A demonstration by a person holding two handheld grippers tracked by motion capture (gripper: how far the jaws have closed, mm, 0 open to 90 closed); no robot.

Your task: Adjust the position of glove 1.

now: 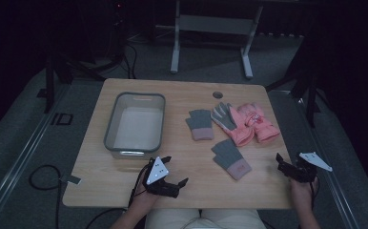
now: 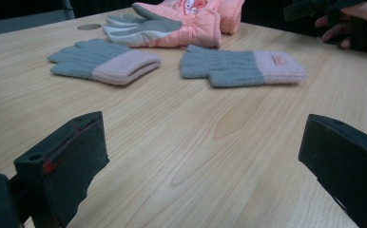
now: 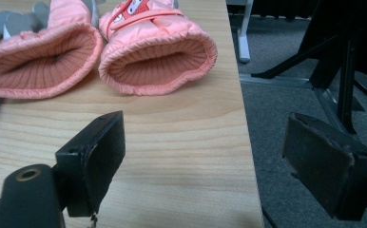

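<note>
Four gloves right of table [image 1: 125,191] centre: grey knit glove with pink cuff [image 1: 230,159] nearest grippers, second grey glove [image 1: 200,124] behind it, pink padded pair [image 1: 251,123] touching each other farther right. Grey bin [image 1: 135,125] left, seemingly empty, though dim light hides detail. Left gripper [image 1: 173,170] near front edge, jaws wide apart, holding nothing. Right gripper [image 1: 287,168] at right edge, jaws likewise spread, empty. Risk: soft knit bunching or slipping from pinch; pink pair so close that one grab drags both.

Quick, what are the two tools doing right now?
Left tool: open, holding nothing, jaws apart over bare table.
Right tool: open, holding nothing, near the pink gloves.
</note>
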